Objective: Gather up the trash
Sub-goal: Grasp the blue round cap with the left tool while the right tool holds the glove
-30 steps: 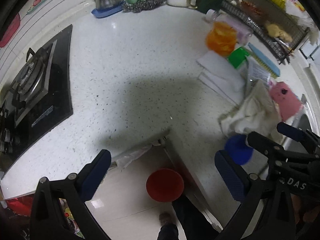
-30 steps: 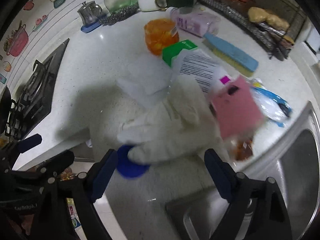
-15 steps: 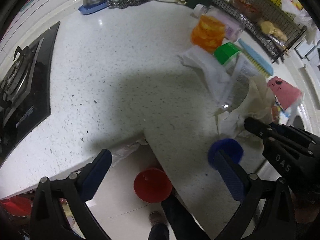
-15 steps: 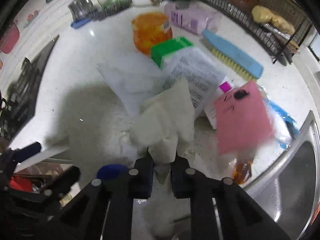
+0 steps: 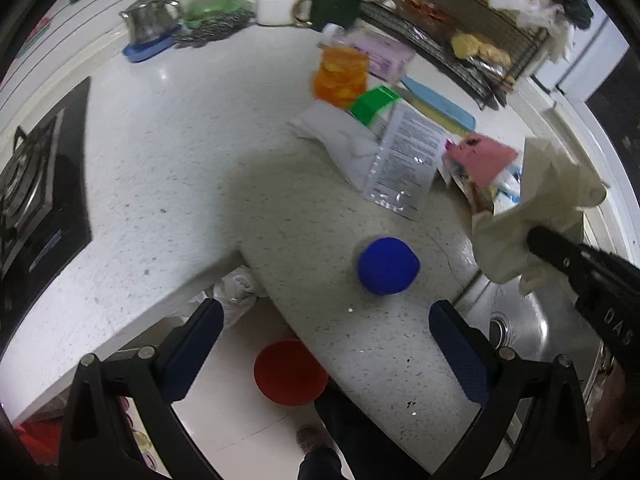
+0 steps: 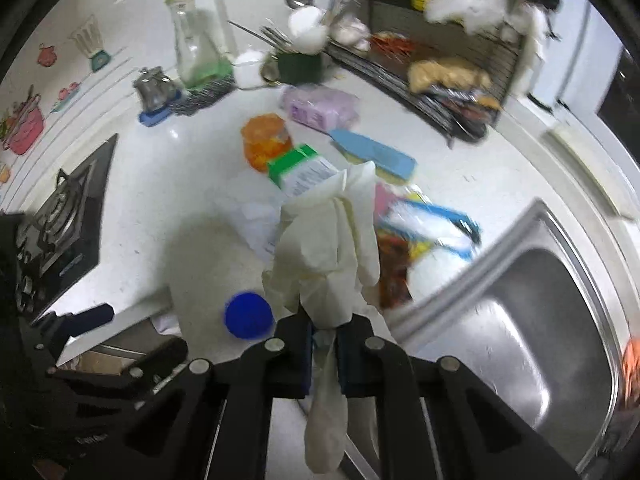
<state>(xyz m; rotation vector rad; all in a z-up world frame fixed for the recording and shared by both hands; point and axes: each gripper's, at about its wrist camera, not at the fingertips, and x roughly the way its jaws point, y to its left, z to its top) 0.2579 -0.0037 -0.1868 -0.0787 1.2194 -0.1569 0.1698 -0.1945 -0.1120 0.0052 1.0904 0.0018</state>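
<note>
My right gripper point(image 6: 324, 340) is shut on a white rubber glove point(image 6: 332, 232) and holds it lifted above the counter; the glove also shows in the left wrist view point(image 5: 532, 216), hanging from the right gripper's fingers point(image 5: 560, 256). My left gripper point(image 5: 324, 336) is open and empty, above the counter edge near a blue cap point(image 5: 387, 266), which also shows in the right wrist view point(image 6: 248, 315). More litter lies on the counter: a printed plastic packet point(image 5: 404, 164), white tissue point(image 5: 340, 140), a pink card point(image 5: 480, 156) and wrappers point(image 6: 424, 232).
A red bin point(image 5: 290, 372) stands on the floor below the counter corner. A steel sink point(image 6: 520, 320) is at the right. A gas hob point(image 5: 28, 184) is at the left. An orange jar point(image 5: 340, 76), green box point(image 5: 374, 104), blue brush point(image 5: 440, 106) and wire rack point(image 5: 460, 52) stand behind.
My right gripper has closed on the glove and lifted it off the counter, uncovering the blue cap. My left gripper has moved right, towards the cap and sink.
</note>
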